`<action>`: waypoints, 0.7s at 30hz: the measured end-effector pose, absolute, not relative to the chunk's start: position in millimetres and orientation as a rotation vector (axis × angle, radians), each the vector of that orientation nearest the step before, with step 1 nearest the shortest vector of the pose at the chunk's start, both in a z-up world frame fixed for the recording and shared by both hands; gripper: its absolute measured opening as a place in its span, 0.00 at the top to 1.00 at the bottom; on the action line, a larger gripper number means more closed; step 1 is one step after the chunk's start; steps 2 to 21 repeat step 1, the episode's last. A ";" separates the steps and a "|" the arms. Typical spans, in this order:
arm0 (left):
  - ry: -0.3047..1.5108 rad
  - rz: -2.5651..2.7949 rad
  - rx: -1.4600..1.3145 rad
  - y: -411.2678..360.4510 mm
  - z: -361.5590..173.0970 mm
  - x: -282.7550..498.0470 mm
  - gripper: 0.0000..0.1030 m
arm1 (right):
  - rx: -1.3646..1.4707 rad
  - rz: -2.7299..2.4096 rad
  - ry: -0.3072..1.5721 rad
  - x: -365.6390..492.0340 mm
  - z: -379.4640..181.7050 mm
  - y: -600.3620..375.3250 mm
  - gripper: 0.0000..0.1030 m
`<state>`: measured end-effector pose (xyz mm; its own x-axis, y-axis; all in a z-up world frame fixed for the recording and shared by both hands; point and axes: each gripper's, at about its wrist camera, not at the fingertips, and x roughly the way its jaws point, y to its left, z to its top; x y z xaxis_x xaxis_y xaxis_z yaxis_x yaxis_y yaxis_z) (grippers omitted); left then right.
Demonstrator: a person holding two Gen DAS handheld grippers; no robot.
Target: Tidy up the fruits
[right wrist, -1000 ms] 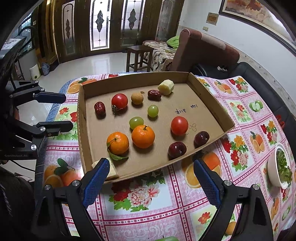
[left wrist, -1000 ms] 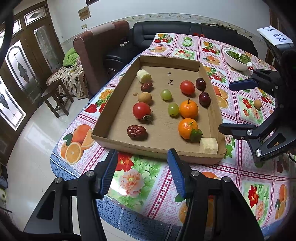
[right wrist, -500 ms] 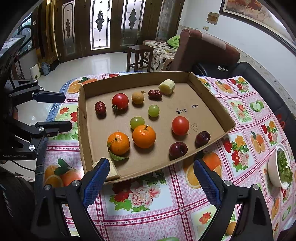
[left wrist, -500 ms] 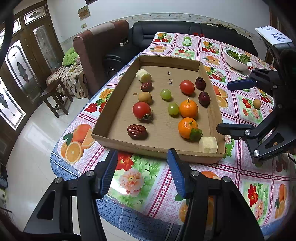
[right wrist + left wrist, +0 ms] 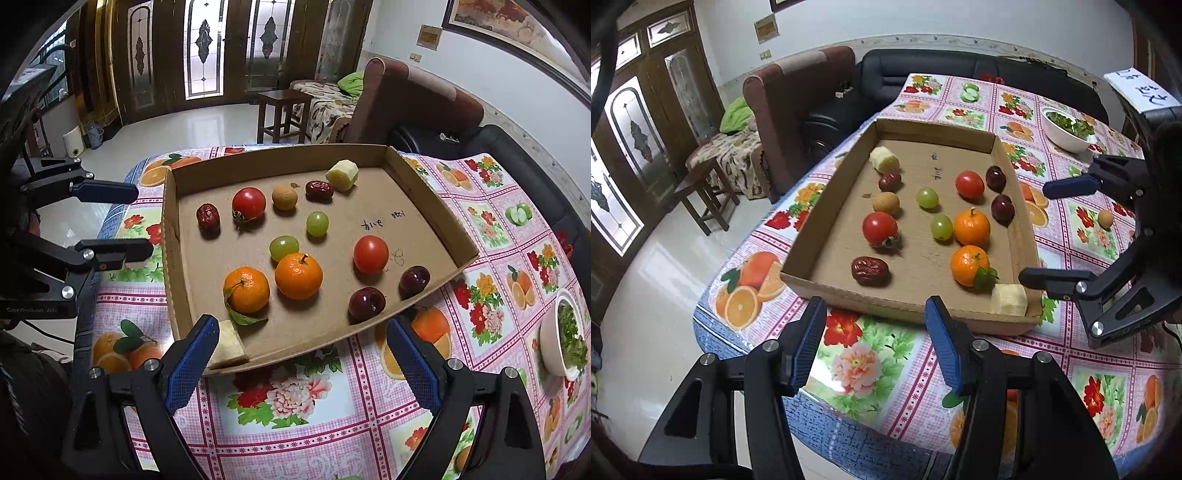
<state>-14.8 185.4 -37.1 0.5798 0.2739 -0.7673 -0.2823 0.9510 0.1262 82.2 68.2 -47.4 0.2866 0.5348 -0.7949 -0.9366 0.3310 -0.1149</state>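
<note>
A shallow cardboard tray [image 5: 1021, 236] [image 5: 170, 258] sits on the flowered tablecloth and holds several fruits in loose pairs: two mandarins [image 5: 971, 227] [image 5: 298, 276], two tomatoes [image 5: 880, 229] [image 5: 371, 254], two green grapes [image 5: 927, 197] [image 5: 283, 247], two dark plums [image 5: 1002, 208] [image 5: 366, 303], two red dates [image 5: 870, 270] [image 5: 208, 216], a brown longan [image 5: 885, 202] [image 5: 284, 197] and two pale cut pieces [image 5: 1009, 299] [image 5: 342, 175]. My left gripper [image 5: 875, 341] hovers open before the tray's near edge. My right gripper [image 5: 299, 356] [image 5: 1052, 229] stands open at the tray's other side, holding nothing.
A second longan [image 5: 1104, 218] lies on the cloth outside the tray. A white bowl of greens [image 5: 1067, 131] [image 5: 563, 336] stands further along the table. A brown armchair [image 5: 798, 107], a black sofa [image 5: 960, 70] and a wooden stool [image 5: 282, 110] border the table.
</note>
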 end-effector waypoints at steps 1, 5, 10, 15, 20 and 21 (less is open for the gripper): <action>0.895 0.326 -0.008 185.6 -36.5 -15.0 0.47 | -0.651 1.086 0.736 82.3 -47.8 67.9 0.10; 0.895 0.326 -0.008 185.6 -36.5 -15.0 0.47 | -0.651 1.086 0.736 82.3 -47.8 67.9 0.10; 0.895 0.326 -0.008 185.6 -36.5 -15.0 0.47 | -0.651 1.086 0.736 82.3 -47.8 67.9 0.10; 0.895 0.326 -0.008 185.6 -36.5 -15.0 0.47 | -0.651 1.086 0.736 82.3 -47.8 67.9 0.10; 0.895 0.326 -0.008 185.6 -36.5 -15.0 0.47 | -0.651 1.086 0.736 82.3 -47.8 67.9 0.10; 0.895 0.326 -0.008 185.6 -36.5 -15.0 0.47 | -0.651 1.086 0.736 82.3 -47.8 67.9 0.10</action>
